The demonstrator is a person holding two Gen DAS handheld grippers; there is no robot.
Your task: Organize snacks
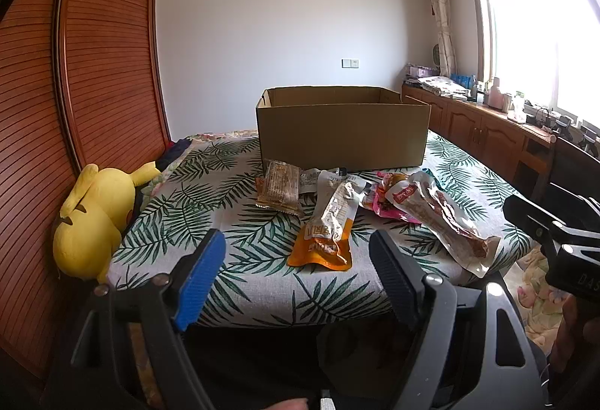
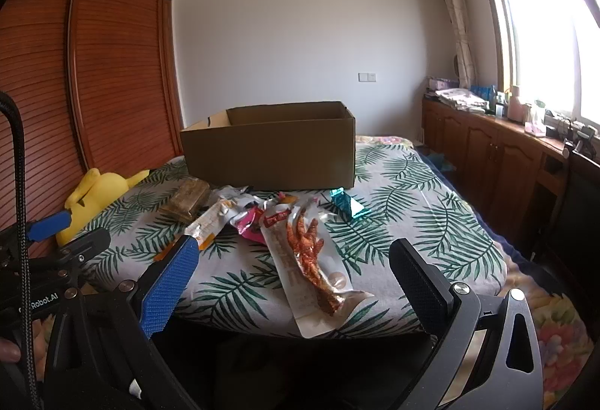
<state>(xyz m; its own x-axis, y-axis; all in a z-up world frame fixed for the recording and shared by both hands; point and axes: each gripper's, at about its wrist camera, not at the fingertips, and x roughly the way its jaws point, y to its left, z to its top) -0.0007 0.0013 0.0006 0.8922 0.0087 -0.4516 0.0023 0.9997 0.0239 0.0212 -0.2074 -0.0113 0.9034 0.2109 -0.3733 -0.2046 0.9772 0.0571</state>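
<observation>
An open cardboard box (image 1: 343, 132) (image 2: 270, 151) stands on the leaf-print table. In front of it lie several snack packs: a brown cracker pack (image 1: 281, 186) (image 2: 187, 200), an orange-and-white pouch (image 1: 330, 230), a pink pack (image 1: 382, 200) (image 2: 249, 224), a long clear pack of red chicken feet (image 1: 442, 218) (image 2: 313, 260) and a small teal pack (image 2: 348, 205). My left gripper (image 1: 298, 256) is open at the table's near edge, short of the orange pouch. My right gripper (image 2: 296, 263) is open too, its fingers either side of the chicken feet pack's near end, holding nothing.
A yellow plush toy (image 1: 90, 218) (image 2: 95, 192) leans at the table's left edge against a wooden slatted wardrobe (image 1: 75, 72). A low wooden cabinet (image 1: 480, 125) with clutter runs under the window at right. The right gripper's body (image 1: 555, 233) shows in the left wrist view.
</observation>
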